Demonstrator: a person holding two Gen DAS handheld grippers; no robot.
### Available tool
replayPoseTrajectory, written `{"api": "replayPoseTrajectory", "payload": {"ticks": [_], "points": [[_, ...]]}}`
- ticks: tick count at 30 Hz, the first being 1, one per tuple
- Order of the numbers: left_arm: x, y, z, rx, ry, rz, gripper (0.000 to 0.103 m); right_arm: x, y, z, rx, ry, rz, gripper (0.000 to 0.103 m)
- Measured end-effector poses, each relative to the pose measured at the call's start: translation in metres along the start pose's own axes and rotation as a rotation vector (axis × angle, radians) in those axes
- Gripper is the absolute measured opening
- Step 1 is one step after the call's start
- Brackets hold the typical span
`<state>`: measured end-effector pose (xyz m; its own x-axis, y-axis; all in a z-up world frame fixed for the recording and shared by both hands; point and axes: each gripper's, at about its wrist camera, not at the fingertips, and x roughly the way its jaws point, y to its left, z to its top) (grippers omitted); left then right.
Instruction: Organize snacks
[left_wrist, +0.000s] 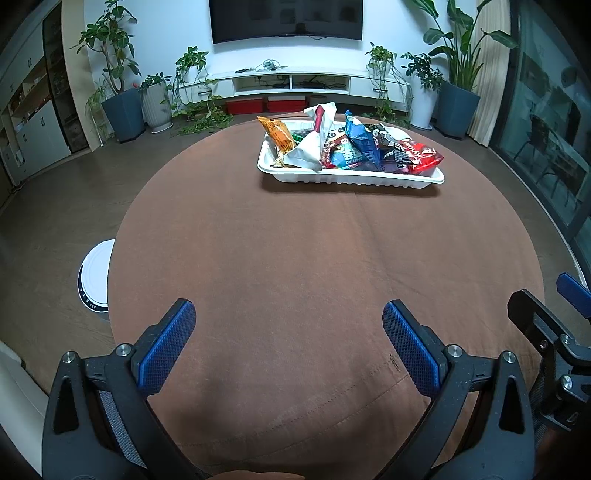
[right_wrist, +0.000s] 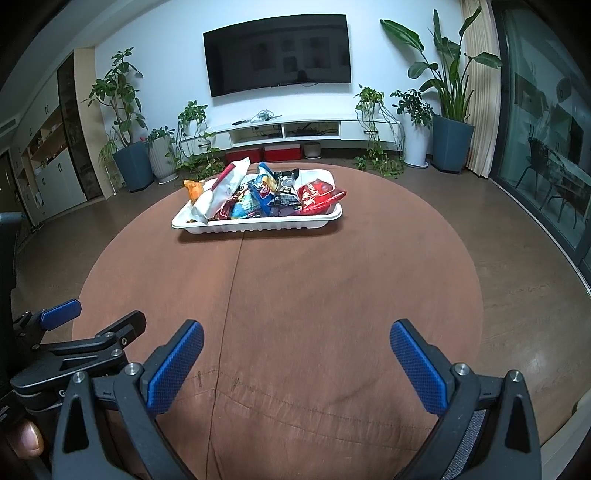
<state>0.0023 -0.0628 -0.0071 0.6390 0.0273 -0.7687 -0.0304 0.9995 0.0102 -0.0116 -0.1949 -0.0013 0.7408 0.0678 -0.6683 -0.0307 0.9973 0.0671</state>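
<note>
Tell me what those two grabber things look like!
The left tool and the right tool match: black plastic frames with triangular cutouts and silver screws. Each finger wears a blue pad with a bumpy, dotted texture. Grey mesh shows near their bases.

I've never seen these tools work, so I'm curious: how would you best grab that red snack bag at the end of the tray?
Probably by its near crimped corner, coming from the right side with the right hand-held gripper. The red snack bag lies tilted at the right end of the white tray, its edge sticking out over the rim, so the fingers could close on that flat seam without disturbing neighbouring packets.
</note>
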Motion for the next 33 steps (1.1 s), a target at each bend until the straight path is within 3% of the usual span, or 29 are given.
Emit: {"api": "replayPoseTrajectory", "payload": {"ticks": [33], "points": [[-0.0002, -0.0019, -0.0027, 0.002, 0.003, -0.004, 0.103, 0.0062, 0.0018, -0.0072, 0.002, 0.015, -0.001, 0.103]]}}
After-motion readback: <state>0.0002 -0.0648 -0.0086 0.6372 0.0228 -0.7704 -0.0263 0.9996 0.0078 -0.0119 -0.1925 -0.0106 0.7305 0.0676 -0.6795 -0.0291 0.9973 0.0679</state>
